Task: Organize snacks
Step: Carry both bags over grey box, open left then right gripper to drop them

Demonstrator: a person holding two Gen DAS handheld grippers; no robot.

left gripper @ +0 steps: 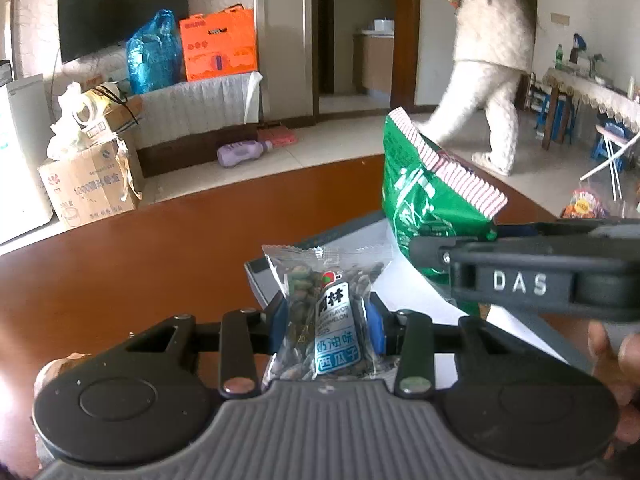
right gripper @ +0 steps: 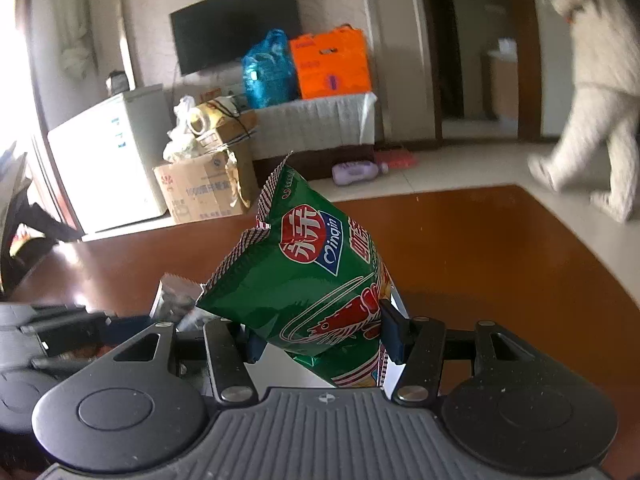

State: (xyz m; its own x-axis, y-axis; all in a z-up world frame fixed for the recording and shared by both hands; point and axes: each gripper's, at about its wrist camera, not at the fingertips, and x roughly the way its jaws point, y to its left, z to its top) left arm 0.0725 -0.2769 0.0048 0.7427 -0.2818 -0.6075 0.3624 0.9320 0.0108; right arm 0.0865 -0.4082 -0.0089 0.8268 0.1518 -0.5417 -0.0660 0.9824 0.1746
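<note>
My left gripper [left gripper: 327, 326] is shut on a clear packet of watermelon seeds [left gripper: 326, 312] with a blue and white label, held upright above a grey box [left gripper: 276, 276] with a white inside. My right gripper [right gripper: 322, 336] is shut on a green shrimp-chip bag [right gripper: 316, 280], tilted with its striped top edge to the upper left. In the left wrist view that green bag [left gripper: 424, 196] hangs at the right, with the right gripper's black body [left gripper: 532, 276] below it. The seed packet's edge [right gripper: 176, 296] shows at the left of the right wrist view.
Both grippers are over a brown wooden table [left gripper: 140, 264]. Beyond it stand cardboard boxes [left gripper: 88, 184], an orange box [left gripper: 218, 44], a blue bag [left gripper: 154, 54] and a purple bottle [left gripper: 242, 152] on the floor. A person in white [left gripper: 492, 60] walks at the right. Another snack [left gripper: 586, 204] lies far right.
</note>
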